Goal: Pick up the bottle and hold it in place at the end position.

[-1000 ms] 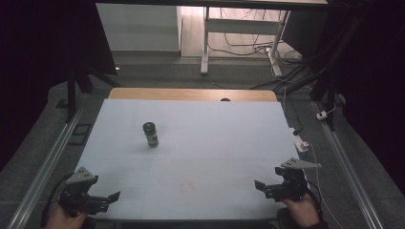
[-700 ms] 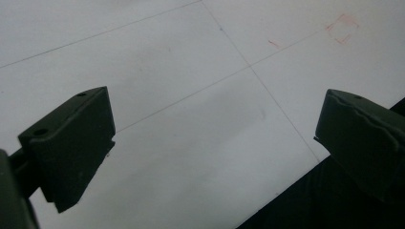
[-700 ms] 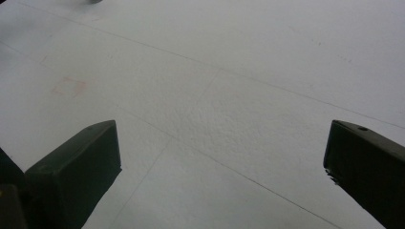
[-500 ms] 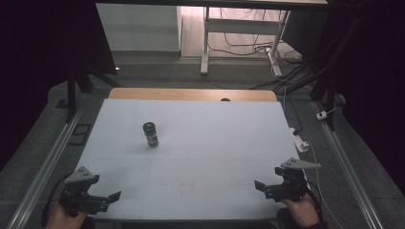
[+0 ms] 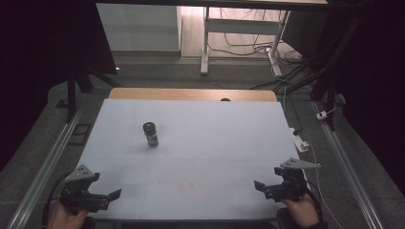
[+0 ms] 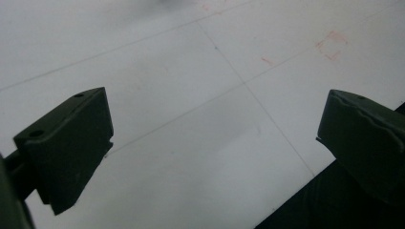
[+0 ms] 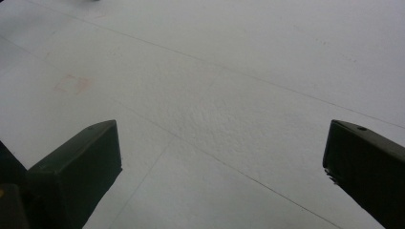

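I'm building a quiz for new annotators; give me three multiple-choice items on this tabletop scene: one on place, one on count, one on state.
1. Where does the dark can stand on the white table?
A. left of centre
B. at the right edge
C. between the right gripper's fingers

2. How many cans are on the table?
A. three
B. one
C. two

3. How are the left gripper and right gripper?
A. both shut
B. one grips the can
C. both open, holding nothing

Answers: 1 A, the high view shows it left of centre; 2 B, a single can stands there; 3 C, each gripper view shows fingers wide apart over bare table.

Can (image 5: pixel 151 134) stands on table (image 5: pixel 215 143), left of centre.
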`<state>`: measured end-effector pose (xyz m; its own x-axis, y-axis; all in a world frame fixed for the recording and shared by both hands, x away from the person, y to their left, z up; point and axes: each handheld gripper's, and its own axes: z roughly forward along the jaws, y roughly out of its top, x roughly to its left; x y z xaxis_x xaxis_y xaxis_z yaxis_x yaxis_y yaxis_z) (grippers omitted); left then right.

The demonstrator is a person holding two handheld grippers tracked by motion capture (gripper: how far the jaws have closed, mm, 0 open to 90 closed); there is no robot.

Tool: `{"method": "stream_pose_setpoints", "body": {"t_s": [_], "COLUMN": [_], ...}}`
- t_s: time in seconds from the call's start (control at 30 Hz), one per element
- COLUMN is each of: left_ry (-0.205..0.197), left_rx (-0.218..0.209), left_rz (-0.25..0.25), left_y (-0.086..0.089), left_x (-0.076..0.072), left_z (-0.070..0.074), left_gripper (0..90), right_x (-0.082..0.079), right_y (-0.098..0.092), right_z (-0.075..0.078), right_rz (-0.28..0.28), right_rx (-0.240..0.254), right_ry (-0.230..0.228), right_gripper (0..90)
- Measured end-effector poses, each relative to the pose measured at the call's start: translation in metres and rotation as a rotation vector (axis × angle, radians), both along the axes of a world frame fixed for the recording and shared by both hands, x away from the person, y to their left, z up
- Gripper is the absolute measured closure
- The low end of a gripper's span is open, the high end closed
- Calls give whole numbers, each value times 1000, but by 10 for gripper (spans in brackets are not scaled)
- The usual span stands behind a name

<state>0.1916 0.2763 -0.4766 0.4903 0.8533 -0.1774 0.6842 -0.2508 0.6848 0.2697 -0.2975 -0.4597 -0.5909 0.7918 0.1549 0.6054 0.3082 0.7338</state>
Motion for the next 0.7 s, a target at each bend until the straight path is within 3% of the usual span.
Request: {"method": "stream_pose_setpoints", "body": {"t_s": [0.7], "left_ry": [-57], "left_rx": [-39], "left_rz": [-98], "left_y": [-3], "left_x": [23], "left_z": [-6], "left_gripper": [0], "right_x": [0], "right_y": [1], "right_z": [0], "right_rz": [12], "right_rx": [-4], "right_ry": [5], "right_gripper": [0]}}
